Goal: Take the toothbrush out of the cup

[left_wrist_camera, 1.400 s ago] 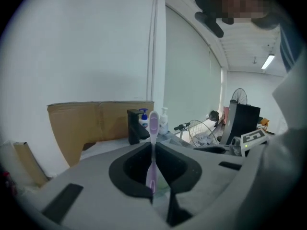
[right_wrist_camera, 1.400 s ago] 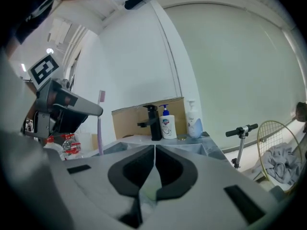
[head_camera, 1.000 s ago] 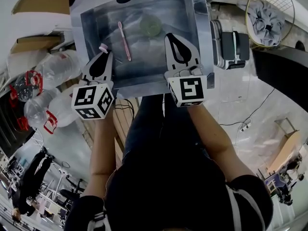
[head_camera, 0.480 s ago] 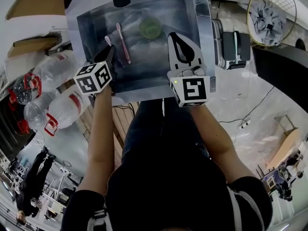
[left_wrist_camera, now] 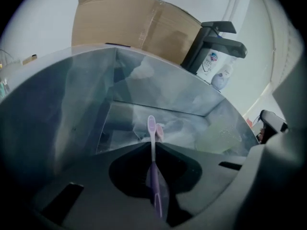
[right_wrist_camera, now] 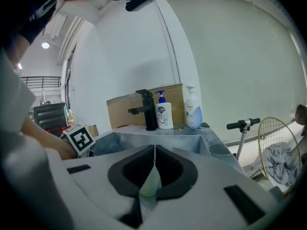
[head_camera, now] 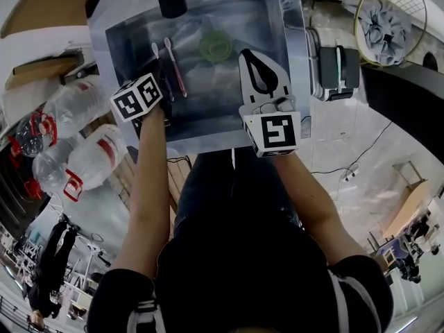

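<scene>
While your left gripper (left_wrist_camera: 152,147) keeps its fingers (left_wrist_camera: 128,158) pinched nearly shut on the purple toothbrush (left_wrist_camera: 152,128), whose head sticks out past their tips over the sink (left_wrist_camera: 72,104), apparently already clear of the green cup (head_camera: 216,46) lying right of them, your right gripper (right_wrist_camera: 154,150) sits closed on nothing.
</scene>
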`<control>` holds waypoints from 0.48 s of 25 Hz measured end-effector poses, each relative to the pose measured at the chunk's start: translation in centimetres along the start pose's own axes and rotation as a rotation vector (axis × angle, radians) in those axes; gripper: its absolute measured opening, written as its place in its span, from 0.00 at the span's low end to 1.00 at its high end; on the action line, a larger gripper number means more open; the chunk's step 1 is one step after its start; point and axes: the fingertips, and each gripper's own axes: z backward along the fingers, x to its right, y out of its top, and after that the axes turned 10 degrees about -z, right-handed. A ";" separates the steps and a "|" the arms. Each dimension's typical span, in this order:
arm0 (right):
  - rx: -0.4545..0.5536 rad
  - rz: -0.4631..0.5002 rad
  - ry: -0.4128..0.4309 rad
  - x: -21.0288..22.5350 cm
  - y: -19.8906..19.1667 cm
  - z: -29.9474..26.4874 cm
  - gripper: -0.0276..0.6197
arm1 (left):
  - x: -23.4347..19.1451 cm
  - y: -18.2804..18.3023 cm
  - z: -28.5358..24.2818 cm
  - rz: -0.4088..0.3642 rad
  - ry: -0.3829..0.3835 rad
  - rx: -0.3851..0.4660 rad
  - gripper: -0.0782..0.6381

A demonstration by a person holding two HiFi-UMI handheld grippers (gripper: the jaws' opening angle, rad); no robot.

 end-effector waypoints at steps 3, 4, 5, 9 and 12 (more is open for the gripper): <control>-0.006 0.002 0.001 0.0 -0.1 -0.3 0.09 | -0.9 -0.7 -0.7 0.024 0.023 -0.023 0.17; -0.009 0.004 0.001 0.0 -0.1 -0.4 0.09 | -1.1 -0.8 -0.9 0.032 0.029 -0.028 0.17; -0.011 0.006 0.001 -0.1 -0.1 -0.5 0.09 | -1.2 -0.9 -1.0 0.038 0.035 -0.031 0.17; -0.010 0.015 0.001 -0.3 0.0 -0.4 0.09 | -1.4 -1.0 -1.4 0.044 0.032 -0.035 0.17; -0.003 0.020 0.001 -0.5 0.3 0.0 0.09 | -0.8 -0.6 -1.0 0.028 0.009 -0.021 0.28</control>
